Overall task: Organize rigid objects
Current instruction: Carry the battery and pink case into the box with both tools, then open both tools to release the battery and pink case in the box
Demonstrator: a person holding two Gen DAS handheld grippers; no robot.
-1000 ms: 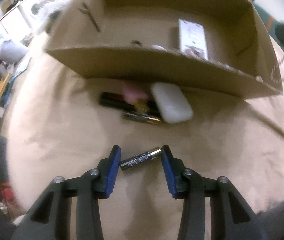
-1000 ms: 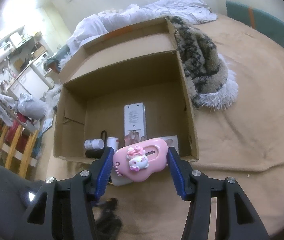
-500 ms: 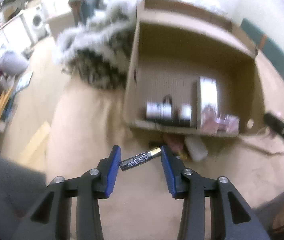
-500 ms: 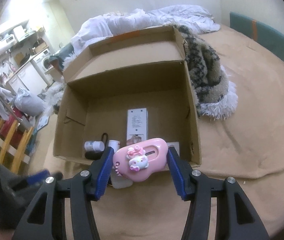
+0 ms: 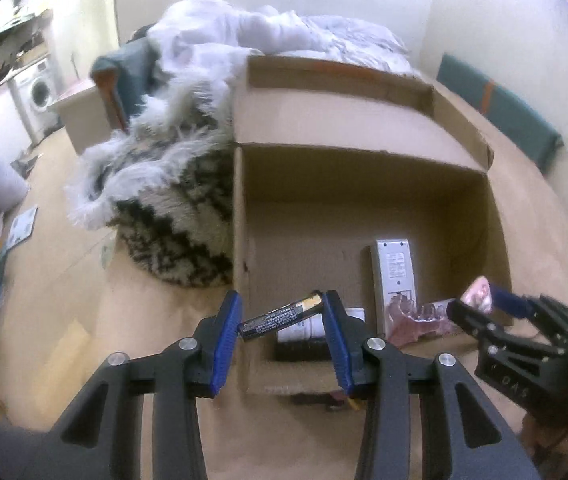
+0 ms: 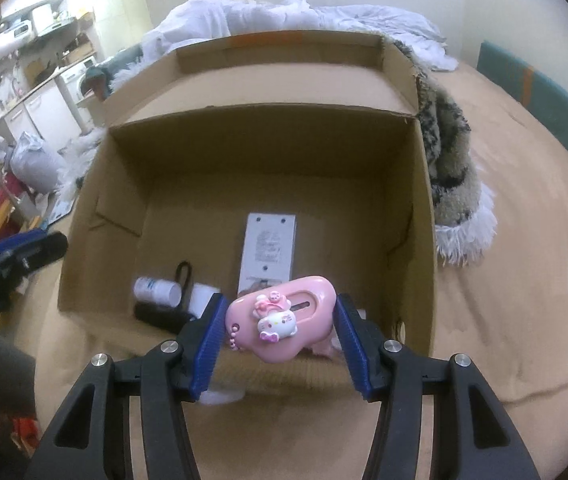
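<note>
My left gripper [image 5: 282,316] is shut on a black and gold battery [image 5: 280,316], held above the near left corner of an open cardboard box [image 5: 240,208]. My right gripper [image 6: 278,322] is shut on a pink Hello Kitty case [image 6: 282,318], held over the box's [image 6: 424,216] near wall. The right gripper also shows in the left wrist view [image 5: 476,304], at the box's near right corner. In the box lie a white remote [image 6: 270,246], a white bottle [image 6: 156,288], a black object [image 6: 158,314] and a pink item [image 5: 408,316].
A shaggy black and white rug [image 5: 172,216] lies against one side of the box. White bedding [image 6: 284,16] is piled behind it. A white object [image 6: 220,396] peeks out before the box's near wall. Kitchen furniture and bags stand far left.
My left gripper has lifted the battery off the tan surface and swung it to the box's near left corner. My right gripper has moved closer over the box's near wall.
</note>
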